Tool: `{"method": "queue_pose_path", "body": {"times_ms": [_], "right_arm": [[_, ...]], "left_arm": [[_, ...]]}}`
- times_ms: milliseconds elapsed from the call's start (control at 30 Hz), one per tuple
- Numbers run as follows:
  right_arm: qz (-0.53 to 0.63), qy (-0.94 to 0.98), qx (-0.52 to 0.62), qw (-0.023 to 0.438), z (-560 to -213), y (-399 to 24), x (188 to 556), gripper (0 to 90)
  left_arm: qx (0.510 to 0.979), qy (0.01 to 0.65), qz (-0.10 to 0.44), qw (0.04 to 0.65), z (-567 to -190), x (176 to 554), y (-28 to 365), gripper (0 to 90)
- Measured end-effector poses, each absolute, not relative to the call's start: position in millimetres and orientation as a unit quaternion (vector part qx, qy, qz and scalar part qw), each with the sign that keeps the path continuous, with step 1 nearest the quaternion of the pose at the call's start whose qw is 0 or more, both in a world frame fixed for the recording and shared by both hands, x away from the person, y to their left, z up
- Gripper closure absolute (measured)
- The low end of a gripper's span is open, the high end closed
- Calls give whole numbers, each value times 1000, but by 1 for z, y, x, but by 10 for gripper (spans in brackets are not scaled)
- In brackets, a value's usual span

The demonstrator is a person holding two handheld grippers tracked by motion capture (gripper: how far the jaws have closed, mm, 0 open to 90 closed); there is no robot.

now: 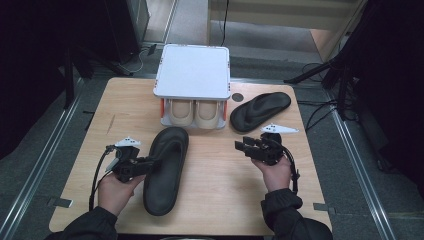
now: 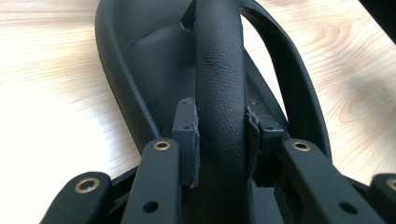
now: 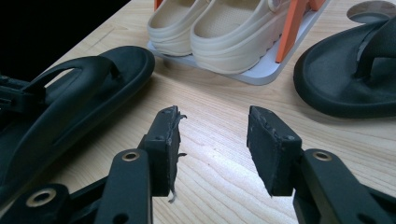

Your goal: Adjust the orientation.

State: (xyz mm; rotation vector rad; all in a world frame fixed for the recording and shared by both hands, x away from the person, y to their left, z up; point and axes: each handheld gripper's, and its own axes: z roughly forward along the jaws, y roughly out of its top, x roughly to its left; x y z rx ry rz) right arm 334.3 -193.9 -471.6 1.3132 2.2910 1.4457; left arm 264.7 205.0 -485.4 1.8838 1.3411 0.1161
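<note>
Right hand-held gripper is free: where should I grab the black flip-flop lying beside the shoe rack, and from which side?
Judging by its pose, take the far flip-flop by its raised strap, as the left hand-held gripper does on the near flip-flop. The strap arches clear of the footbed, leaving room for a pad on each side. Bring the open right hand-held gripper in low from the table's near side.

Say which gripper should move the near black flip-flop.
Left. The left gripper already clamps the strap of the near black flip-flop; the right gripper stands open over bare table.

Dark sleeves, black claws with brass-ringed screws, seemingly frayed pads, and trailing black cables.
</note>
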Motion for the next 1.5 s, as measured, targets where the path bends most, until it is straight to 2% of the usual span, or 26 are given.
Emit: {"method": "queue_pose_path", "body": {"times_ms": [300,533,600,700,767,1000,1300,1500], "right_arm": [[474,763,433,68,-472,-192,334,539],[472,764,435,68,-474,-192,336,538],[472,764,435,68,-474,-193,336,546],[471,764,436,68,-474,-195,336,593],[469,765,437,65,-475,-197,338,655],[453,768,446,74,-474,-209,343,891],[443,749,482,99,-475,-245,365,900],[444,736,502,98,-480,-267,382,900]], "left_arm": [[767,521,31,374,-516,277,182,693],[769,516,24,378,-516,276,178,671],[770,512,25,381,-515,275,177,630],[770,506,28,388,-509,274,178,572],[772,504,17,387,-505,274,180,537],[765,504,32,400,-492,273,192,464],[752,519,38,405,-491,285,214,425],[750,518,44,408,-492,286,220,418]]}}
